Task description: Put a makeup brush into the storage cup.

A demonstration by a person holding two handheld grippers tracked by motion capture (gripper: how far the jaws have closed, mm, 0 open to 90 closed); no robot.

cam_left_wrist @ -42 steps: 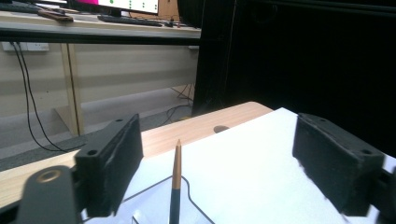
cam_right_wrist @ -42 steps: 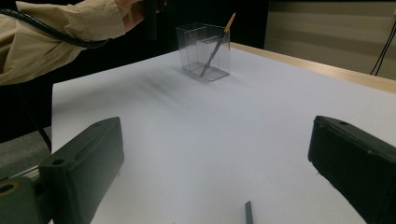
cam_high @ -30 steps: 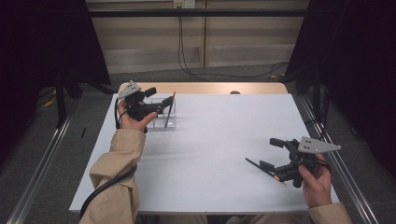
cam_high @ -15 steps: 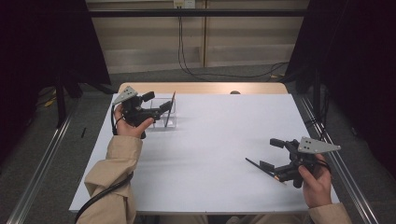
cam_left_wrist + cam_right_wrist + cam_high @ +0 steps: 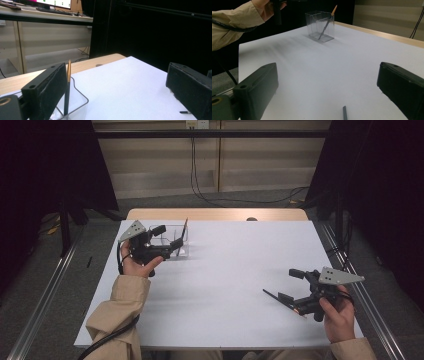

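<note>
With both grippers spread, the dark pencil [image 5: 283, 300] lying at lower right under the right gripper [image 5: 295, 292] should be pinched mid-shaft and carried to the clear plastic box [image 5: 172, 232] at upper left, beside the left gripper [image 5: 170, 237].

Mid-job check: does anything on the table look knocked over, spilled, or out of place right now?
Nothing stands out. The clear box stands upright with one pencil leaning inside it. A second pencil lies flat on the white sheet by the right gripper, whose jaws are open. The left gripper is open too.
</note>
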